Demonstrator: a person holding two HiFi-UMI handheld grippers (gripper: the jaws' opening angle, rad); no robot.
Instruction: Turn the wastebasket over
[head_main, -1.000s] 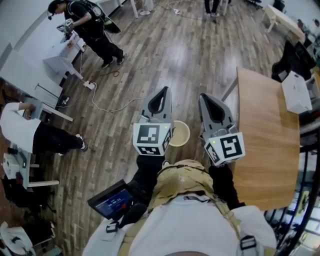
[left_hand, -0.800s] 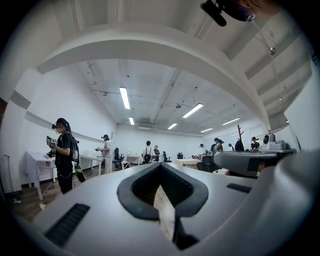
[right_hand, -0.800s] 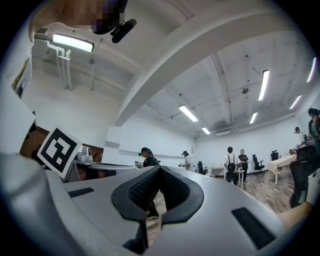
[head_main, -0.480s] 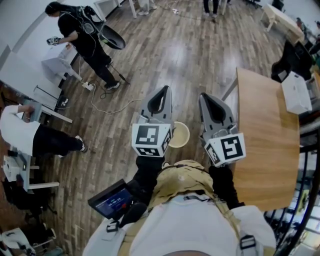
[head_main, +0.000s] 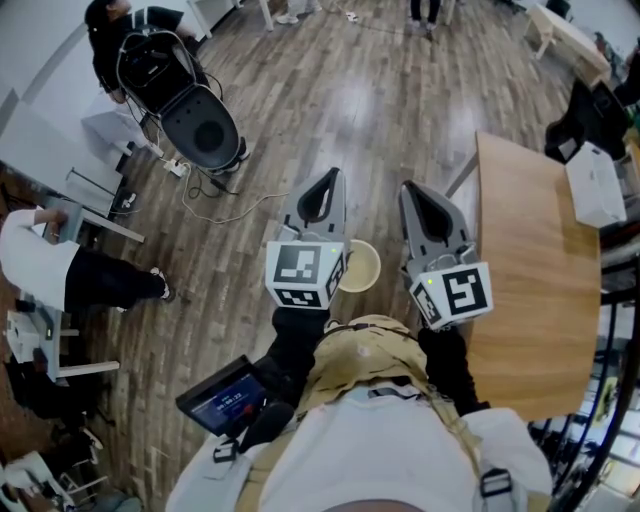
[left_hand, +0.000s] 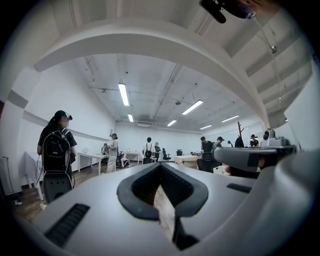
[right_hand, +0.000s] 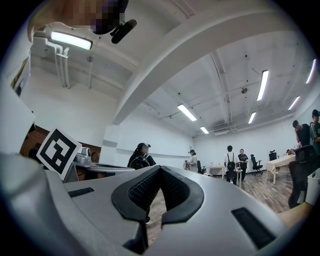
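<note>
L tool (head_main: 331, 180) clenched, empty, R tool (head_main: 409, 189) clenched too, nothing in it, side by side, cream wastebasket (head_main: 359, 266) mouth up on wood floor (head_main: 380, 110), below & btwn both tools, touching neither

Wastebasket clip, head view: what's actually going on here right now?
A person holds a gripper in each hand, out in front and roughly level. The left gripper and the right gripper both have their jaws together with nothing between them. The cream wastebasket stands on the wooden floor below and between the two grippers, apparently mouth up, and neither gripper touches it. It has not yet been turned over. A wooden table stands to the person's right.
</note>
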